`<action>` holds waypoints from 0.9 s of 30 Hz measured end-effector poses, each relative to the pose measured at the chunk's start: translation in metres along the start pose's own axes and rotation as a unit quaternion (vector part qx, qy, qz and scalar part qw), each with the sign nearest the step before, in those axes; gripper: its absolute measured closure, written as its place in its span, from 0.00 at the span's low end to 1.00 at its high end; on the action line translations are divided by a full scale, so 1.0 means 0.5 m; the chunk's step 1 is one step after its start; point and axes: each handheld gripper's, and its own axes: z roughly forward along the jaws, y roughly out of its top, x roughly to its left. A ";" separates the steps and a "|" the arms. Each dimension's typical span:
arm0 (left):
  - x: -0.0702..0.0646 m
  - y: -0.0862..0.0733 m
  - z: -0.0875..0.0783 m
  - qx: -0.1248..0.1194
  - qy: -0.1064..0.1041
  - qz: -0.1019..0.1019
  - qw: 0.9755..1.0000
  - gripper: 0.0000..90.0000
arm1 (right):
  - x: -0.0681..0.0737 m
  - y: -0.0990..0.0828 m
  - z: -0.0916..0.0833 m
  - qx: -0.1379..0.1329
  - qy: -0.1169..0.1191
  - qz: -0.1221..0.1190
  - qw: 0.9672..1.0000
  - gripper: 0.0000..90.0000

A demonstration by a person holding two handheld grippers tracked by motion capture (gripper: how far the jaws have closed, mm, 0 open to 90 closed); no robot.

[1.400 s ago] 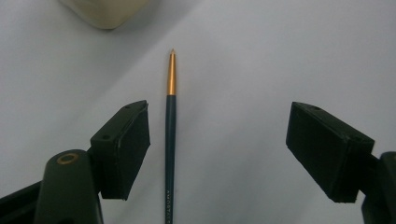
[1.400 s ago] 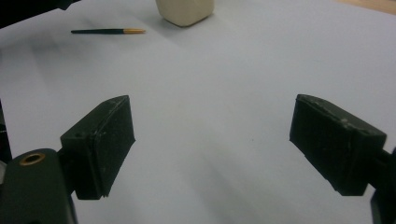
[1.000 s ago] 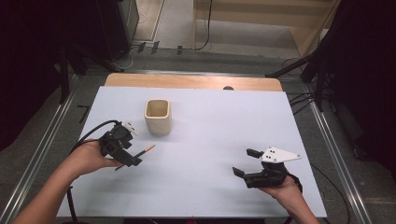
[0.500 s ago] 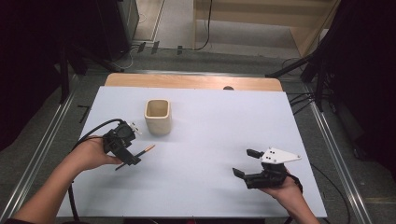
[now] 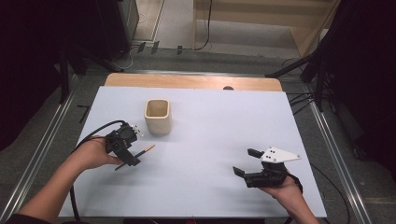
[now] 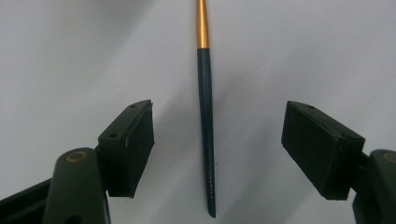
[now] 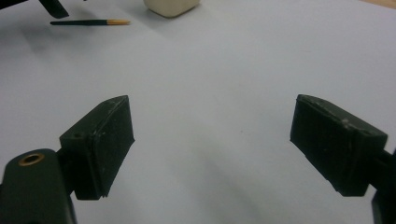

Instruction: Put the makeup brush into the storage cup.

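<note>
L gripper (image 5: 132,157) over a thin brush (image 6: 206,135), jaws wide apart.
The brush, dark handle w/ gold ferrule, lies flat on the white table (image 5: 210,121) between the pads, touching neither; the cream cup (image 5: 157,116) stands near, at about 1 o'clock from it. R gripper (image 5: 246,162) rests at 4 o'clock of the cup, well apart, jaws also spread, nothing between.

floor (image 5: 177,18): light | table (image 5: 224,121): white top | shelf (image 5: 261,28): wooden
</note>
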 end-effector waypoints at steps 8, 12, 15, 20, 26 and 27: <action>0.005 0.003 0.016 0.007 0.002 -0.001 1.000 0.32 | 0.000 0.000 0.000 0.001 0.001 -0.001 1.000 0.16; 0.004 0.006 0.023 0.012 0.004 0.004 1.000 0.33 | -0.002 0.000 -0.001 -0.002 -0.001 0.002 1.000 0.16; 0.005 0.007 0.028 0.016 0.007 0.009 1.000 0.34 | -0.002 0.000 -0.001 -0.001 -0.001 0.002 1.000 0.16; 0.004 0.009 0.036 0.017 0.010 0.012 1.000 0.37 | 0.000 0.000 0.000 0.001 0.001 0.000 1.000 0.16; 0.003 0.015 0.045 0.023 0.020 0.015 0.999 0.39 | 0.000 0.000 0.000 0.002 0.002 -0.002 1.000 0.16; 0.002 0.016 0.047 0.024 0.022 0.014 0.999 0.39 | 0.000 -0.001 0.000 0.002 0.003 -0.002 1.000 0.16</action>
